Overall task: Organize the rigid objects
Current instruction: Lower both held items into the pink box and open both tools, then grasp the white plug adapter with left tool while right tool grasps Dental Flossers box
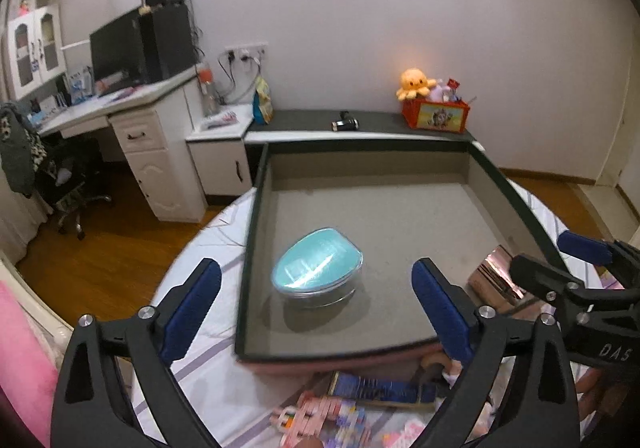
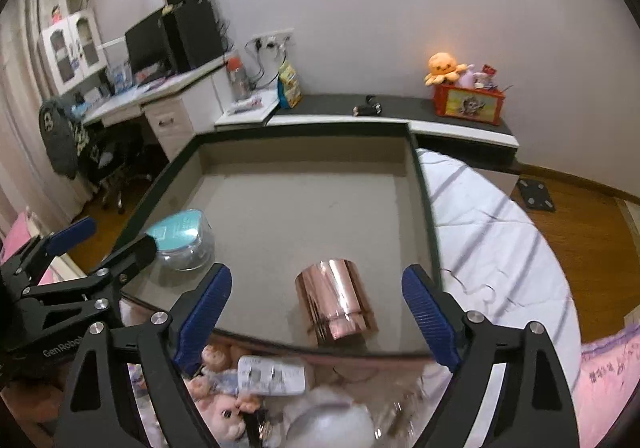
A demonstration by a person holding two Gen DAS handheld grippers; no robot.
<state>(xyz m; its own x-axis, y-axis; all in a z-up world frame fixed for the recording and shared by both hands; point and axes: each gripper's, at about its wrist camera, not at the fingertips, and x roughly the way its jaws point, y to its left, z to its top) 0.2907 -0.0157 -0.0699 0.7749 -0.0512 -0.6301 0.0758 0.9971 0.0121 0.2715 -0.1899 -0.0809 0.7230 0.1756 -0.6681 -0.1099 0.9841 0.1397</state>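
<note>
Both wrist views above shared tray (image 1: pixel 256 208)

I see a big tray (image 1: pixel 256 248) lying on the bed (image 2: pixel 500 248). In the tray, a lidded box (image 1: pixel 318 268) sits near the left edge. A shiny can (image 2: pixel 336 300) lies near the front edge, to the right of the box. Small toys (image 2: pixel 224 408) lie on the bed, before the tray's front edge.

bed (image 2: pixel 492 232): striped sheet | on it: dark-rimmed tray (image 2: pixel 425 208), small toys and boxes (image 2: pixel 272 372) at tray's near edge
</note>
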